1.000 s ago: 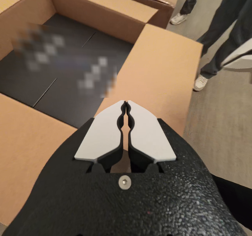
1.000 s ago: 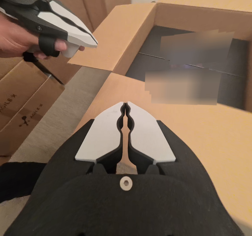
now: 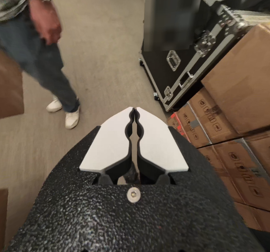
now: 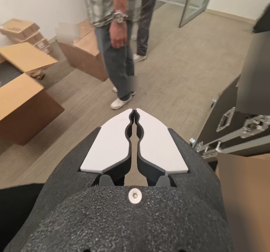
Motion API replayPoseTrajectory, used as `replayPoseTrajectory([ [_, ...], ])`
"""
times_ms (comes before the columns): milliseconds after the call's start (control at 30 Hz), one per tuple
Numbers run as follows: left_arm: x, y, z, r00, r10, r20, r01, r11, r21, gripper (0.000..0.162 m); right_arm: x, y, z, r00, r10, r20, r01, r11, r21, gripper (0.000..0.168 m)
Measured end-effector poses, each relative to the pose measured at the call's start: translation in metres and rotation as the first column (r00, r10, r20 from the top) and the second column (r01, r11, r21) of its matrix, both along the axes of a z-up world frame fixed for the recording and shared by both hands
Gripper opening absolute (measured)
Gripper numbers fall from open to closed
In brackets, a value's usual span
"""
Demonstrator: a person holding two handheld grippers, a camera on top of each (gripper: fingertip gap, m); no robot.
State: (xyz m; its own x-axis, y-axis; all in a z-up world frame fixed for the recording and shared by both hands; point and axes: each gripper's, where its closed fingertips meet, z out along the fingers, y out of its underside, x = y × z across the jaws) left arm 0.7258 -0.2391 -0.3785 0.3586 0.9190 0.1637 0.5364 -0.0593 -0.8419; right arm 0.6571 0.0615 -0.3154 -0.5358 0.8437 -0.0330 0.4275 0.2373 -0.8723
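Observation:
My left gripper (image 3: 134,109) is shut and empty, held in the air over grey carpet (image 3: 102,55), with stacked cardboard boxes (image 3: 227,128) close on its right. My right gripper (image 4: 134,110) is shut and empty too, held above the carpet (image 4: 168,72). An open cardboard box (image 4: 26,106) stands to its left, flaps spread. Neither gripper touches anything.
A person in jeans and white shoes (image 3: 43,64) stands ahead, also in the right wrist view (image 4: 116,55), with a second person (image 4: 143,30) behind. A black flight case with metal latches (image 3: 182,70) stands at right. More cardboard boxes (image 4: 84,52) sit by the white wall.
Both grippers have swung away from the open box, which filled both views before, and now face the room. The left gripper no longer shows in the right wrist view. Both stay shut.

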Motion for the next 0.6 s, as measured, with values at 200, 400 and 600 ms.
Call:
replayPoseTrajectory([
  [200, -0.124, 0.148, 0.019, 0.972, -0.222, -0.074, 0.225, 0.974, 0.035, 0.0, -0.122, 0.118, 0.012, 0.954, -0.297, 0.051, 0.298, 0.955, -0.011, 0.0],
  [400, -0.252, 0.261, 0.014, 0.921, -0.383, -0.074, 0.387, 0.921, 0.047, 0.0, -0.264, 0.242, 0.026, 0.873, -0.487, -0.013, 0.486, 0.87, 0.077, 0.0],
  [600, -0.361, 0.316, 0.022, 0.889, -0.452, -0.072, 0.452, 0.892, -0.01, 0.0, -0.399, 0.323, 0.007, 0.861, -0.501, 0.092, 0.479, 0.857, 0.191, 0.041],
])
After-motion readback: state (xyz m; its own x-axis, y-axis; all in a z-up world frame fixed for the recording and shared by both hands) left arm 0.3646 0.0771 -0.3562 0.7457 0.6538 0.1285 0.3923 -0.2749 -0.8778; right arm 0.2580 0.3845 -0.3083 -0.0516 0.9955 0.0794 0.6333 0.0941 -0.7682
